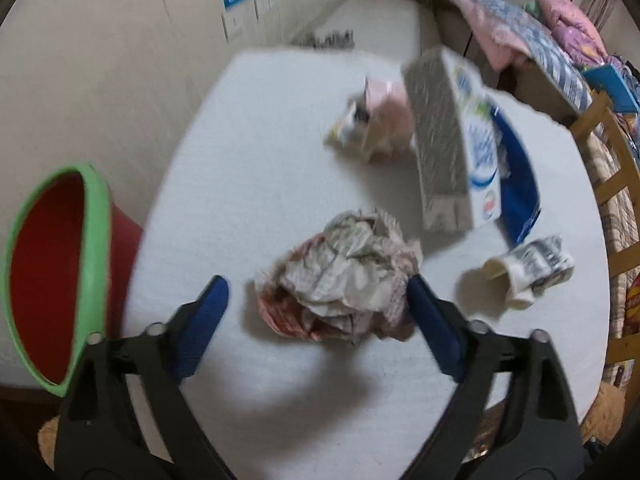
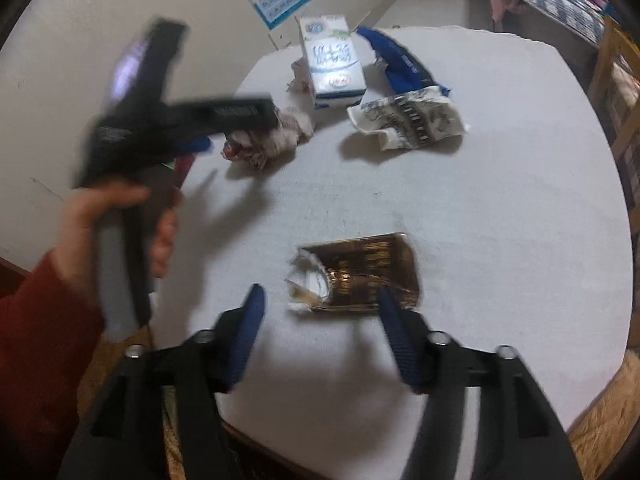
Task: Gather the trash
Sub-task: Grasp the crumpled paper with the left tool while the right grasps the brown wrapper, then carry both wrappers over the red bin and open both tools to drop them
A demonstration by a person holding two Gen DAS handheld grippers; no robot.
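Note:
My left gripper point(image 1: 318, 292) is open, its blue fingers on either side of a crumpled paper wad point(image 1: 344, 280) on the white table point(image 1: 248, 152); the right finger touches or nearly touches it. The wad also shows in the right wrist view point(image 2: 276, 136), with the left gripper body over it. My right gripper point(image 2: 320, 300) is open just in front of a torn gold packet point(image 2: 360, 276). A milk carton point(image 1: 460, 140) point(image 2: 336, 64), a blue wrapper point(image 1: 520, 184) point(image 2: 404, 60), a crushed printed cup point(image 1: 524, 272) point(image 2: 408, 120) and a pink wrapper point(image 1: 376, 120) lie farther back.
A red bin with a green rim point(image 1: 56, 272) stands off the table's left edge, by the wall. A wooden chair point(image 1: 616, 200) and a bed with blankets point(image 1: 540, 40) are to the right. The person's left hand point(image 2: 120, 232) in a red sleeve holds the left gripper.

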